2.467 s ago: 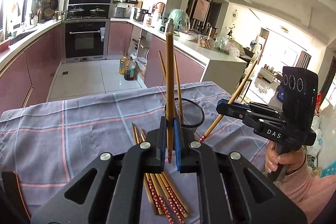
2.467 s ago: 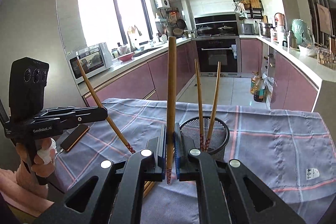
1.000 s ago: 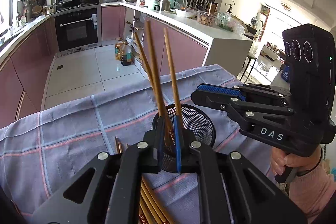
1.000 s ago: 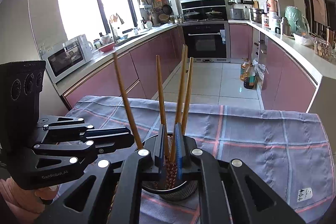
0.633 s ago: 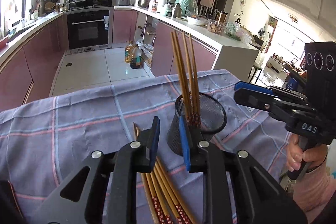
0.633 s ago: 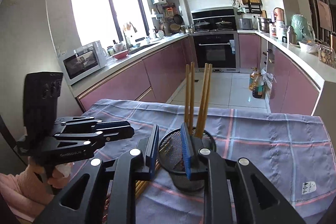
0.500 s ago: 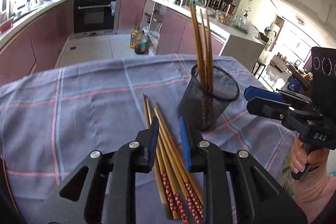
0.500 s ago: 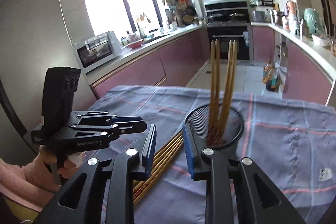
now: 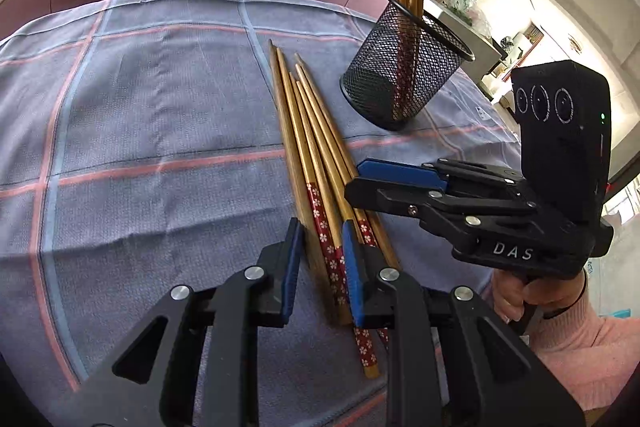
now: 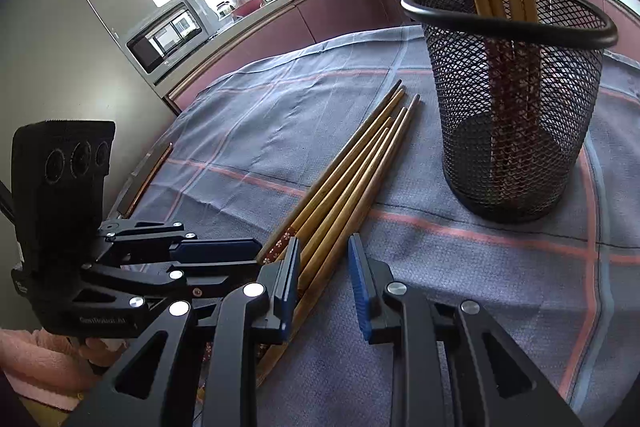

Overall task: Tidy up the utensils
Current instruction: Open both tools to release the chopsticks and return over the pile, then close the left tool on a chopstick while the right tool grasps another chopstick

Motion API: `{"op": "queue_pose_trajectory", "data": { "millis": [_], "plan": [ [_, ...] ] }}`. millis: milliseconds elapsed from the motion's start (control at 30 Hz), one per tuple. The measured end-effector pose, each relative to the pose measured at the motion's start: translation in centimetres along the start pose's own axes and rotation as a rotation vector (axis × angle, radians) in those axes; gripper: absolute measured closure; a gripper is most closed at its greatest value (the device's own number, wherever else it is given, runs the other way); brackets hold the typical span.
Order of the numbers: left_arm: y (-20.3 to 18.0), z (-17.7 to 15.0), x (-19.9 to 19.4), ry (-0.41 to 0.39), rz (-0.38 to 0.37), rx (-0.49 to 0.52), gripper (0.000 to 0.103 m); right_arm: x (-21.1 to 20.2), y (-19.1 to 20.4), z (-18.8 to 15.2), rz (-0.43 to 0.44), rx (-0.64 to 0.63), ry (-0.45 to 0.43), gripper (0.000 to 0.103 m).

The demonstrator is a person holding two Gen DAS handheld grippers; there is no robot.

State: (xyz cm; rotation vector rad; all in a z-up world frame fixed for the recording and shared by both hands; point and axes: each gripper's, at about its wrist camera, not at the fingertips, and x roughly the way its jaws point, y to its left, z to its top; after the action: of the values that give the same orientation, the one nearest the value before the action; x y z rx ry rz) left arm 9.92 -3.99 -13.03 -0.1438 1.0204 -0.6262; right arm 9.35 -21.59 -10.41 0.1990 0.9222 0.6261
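**Operator:** Right, both grippers are low over the cloth. My left gripper [image 9: 319,259] has its jaws apart, just opened, gripping nothing, with the red flowered ends of the loose chopsticks [image 9: 308,151] lying between the pads. My right gripper [image 10: 323,283] has just opened too; it holds nothing, and the near ends of the bundle run under its left pad at about nine o'clock.

**Spotter:** How will those sticks handle?

**Operator:** Light, stiff and smooth, I'd judge. They'll roll and slip, and lying packed side by side makes singling one out fiddly. I'd take one by the patterned end, pads square across it.

**Spotter:** And where do they sit from you?

**Operator:** In the left view they fan away toward twelve o'clock, tips pointing off from me. The mesh cup [image 9: 404,75] stands upright at one o'clock, well apart from the bundle, with several chopsticks already standing in it. All on the checked tablecloth [image 9: 160,107].
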Motion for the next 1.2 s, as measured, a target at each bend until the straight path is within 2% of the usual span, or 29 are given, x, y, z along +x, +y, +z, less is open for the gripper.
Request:
{"op": "queue_pose_trajectory", "data": {
  "millis": [67,300,567,700,867,1200],
  "plan": [
    [-0.4,-0.5,-0.1,0.009,-0.031,-0.008,0.083,0.0,0.0,-0.1,0.008,0.006,0.002,0.078],
    [-1.7,-1.7,-0.5,0.022,-0.045,0.025,0.083,-0.4,0.7,-0.8,0.012,-0.005,0.011,0.079],
    [-1.1,-0.3,-0.9,-0.03,0.069,0.034,0.083,-0.6,0.8,-0.6,-0.06,-0.015,-0.001,0.08],
    [-0.7,0.9,-0.8,-0.044,0.095,0.037,0.083,-0.4,1.0,-0.5,-0.092,-0.037,0.001,0.081],
    [-0.4,2.1,0.3,-0.017,0.165,0.044,0.081,-0.2,1.3,-0.4,-0.132,-0.061,-0.002,0.082],
    [-0.3,3.1,1.0,-0.013,0.171,0.044,0.078,-0.5,1.0,-0.5,-0.162,-0.071,0.0,0.081]
  ]
}}
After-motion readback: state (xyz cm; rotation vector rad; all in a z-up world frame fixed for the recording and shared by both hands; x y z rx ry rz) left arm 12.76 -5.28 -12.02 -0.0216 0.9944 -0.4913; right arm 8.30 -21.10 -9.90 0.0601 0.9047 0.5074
